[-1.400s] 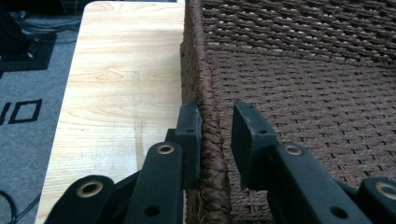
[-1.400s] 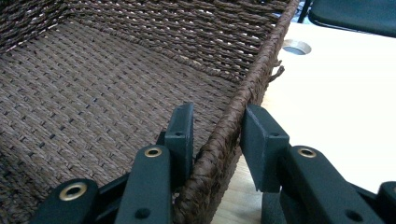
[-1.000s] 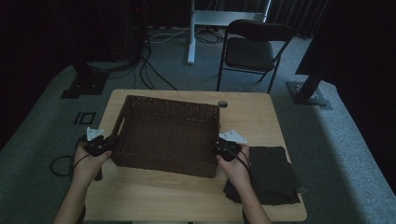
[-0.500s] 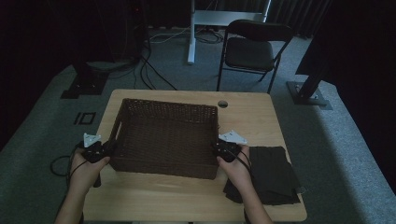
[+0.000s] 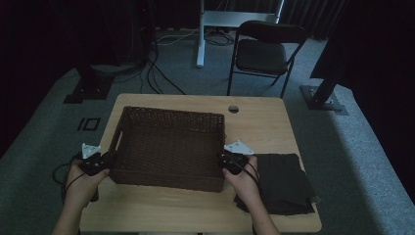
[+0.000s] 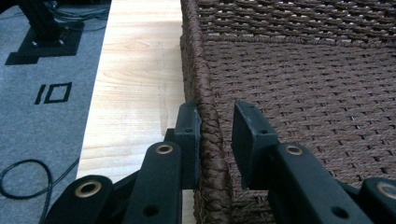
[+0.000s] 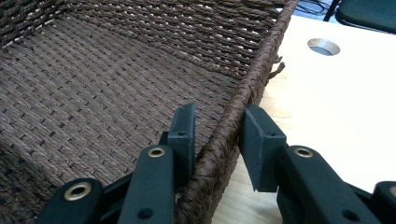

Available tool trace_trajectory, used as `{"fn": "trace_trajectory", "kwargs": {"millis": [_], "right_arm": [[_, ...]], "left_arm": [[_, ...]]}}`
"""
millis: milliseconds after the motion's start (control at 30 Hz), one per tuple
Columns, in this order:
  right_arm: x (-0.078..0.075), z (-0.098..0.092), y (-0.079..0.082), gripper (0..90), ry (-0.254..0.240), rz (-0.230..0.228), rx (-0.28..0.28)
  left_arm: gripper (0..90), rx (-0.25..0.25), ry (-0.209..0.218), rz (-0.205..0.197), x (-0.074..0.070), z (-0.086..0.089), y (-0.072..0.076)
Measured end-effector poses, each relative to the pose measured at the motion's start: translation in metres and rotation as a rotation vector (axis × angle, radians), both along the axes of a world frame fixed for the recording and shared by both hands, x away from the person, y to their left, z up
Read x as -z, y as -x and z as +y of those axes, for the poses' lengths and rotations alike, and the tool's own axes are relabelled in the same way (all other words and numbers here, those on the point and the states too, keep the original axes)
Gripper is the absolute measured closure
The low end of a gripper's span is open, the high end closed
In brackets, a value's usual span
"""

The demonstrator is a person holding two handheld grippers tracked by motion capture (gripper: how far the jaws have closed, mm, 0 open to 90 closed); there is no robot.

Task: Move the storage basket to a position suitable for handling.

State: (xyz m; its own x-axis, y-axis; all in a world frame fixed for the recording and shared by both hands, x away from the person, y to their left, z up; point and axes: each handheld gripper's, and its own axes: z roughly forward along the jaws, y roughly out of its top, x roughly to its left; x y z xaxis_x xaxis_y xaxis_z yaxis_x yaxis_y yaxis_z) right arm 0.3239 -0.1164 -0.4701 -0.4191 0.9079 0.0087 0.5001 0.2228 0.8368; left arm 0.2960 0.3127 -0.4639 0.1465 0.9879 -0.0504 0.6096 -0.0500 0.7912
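High view: wicker basket (image 5: 169, 147) mid-table, left gripper (image 5: 98, 164) at its 9 o'clock rim, right gripper (image 5: 230, 160) at 3; move both together, level. Left gripper view: jaws clamped on rim (image 6: 205, 116). Right gripper view: same, rim (image 7: 233, 121) pinched (folded cloth (image 5: 284, 183) beside). Versus earlier frame: basket shifted slightly left

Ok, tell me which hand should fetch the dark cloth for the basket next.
Right, probably. The dark cloth lies just beside the right gripper, across the basket from the left gripper. Both clamp the basket's side rims, so the right must let go first.
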Motion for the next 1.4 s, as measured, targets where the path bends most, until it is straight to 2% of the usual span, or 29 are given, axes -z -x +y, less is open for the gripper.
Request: {"fn": "trace_trajectory", "kwargs": {"millis": [100,200,400,533,600,733,800,1067,1100,1167,1200,1233,1267,1333,1400], "right_arm": [[0.000,0.001,0.000,66.8,-0.004,0.000,-0.005],[0.000,0.003,0.001,66.9,0.001,0.001,-0.015],[0.001,0.009,0.005,67.0,-0.005,0.002,-0.019],[0.001,0.011,0.009,67.0,-0.013,0.003,-0.018],[0.001,0.011,0.011,67.0,-0.015,0.003,-0.023],[0.001,0.012,0.013,66.9,-0.014,0.003,-0.024],[0.001,0.011,0.013,66.9,-0.022,0.009,-0.025],[0.000,0.011,0.011,66.1,-0.036,0.019,-0.026],[0.000,0.010,0.011,65.3,-0.037,0.018,-0.029],[0.000,0.008,0.011,61.0,-0.025,0.008,-0.061],[-0.001,0.006,0.010,57.0,-0.038,0.002,-0.074],[-0.001,0.005,0.009,52.8,-0.057,-0.008,-0.078],[-0.003,0.004,0.008,46.3,-0.057,-0.017,-0.093],[-0.004,0.001,0.006,43.0,-0.078,-0.013,-0.112],[-0.006,0.000,0.004,37.9,-0.100,-0.012,-0.124]], "left_arm": [[73.5,0.010,0.020,0.004,0.000,0.005,0.003],[75.4,0.009,0.021,0.008,-0.001,0.009,0.007],[75.4,0.004,-0.018,0.012,-0.001,0.011,0.013],[75.3,0.000,-0.009,0.007,0.000,0.013,0.018],[75.1,0.007,-0.033,0.013,-0.001,0.013,0.022],[74.9,0.002,-0.031,0.007,0.000,0.013,0.024],[74.9,0.002,-0.049,0.010,-0.001,0.012,0.026],[71.8,0.045,-0.018,0.005,0.001,0.018,0.023],[71.5,0.052,-0.015,0.003,0.001,0.019,0.024],[69.6,0.065,0.018,-0.001,0.002,0.022,0.024],[67.0,0.078,0.027,0.003,0.004,0.024,0.023],[64.0,0.092,0.035,0.003,0.005,0.025,0.023],[60.7,0.098,0.050,-0.003,0.007,0.027,0.023],[54.7,0.110,0.070,0.002,0.008,0.030,0.022],[45.6,0.122,0.071,0.007,0.009,0.033,0.021]]}}
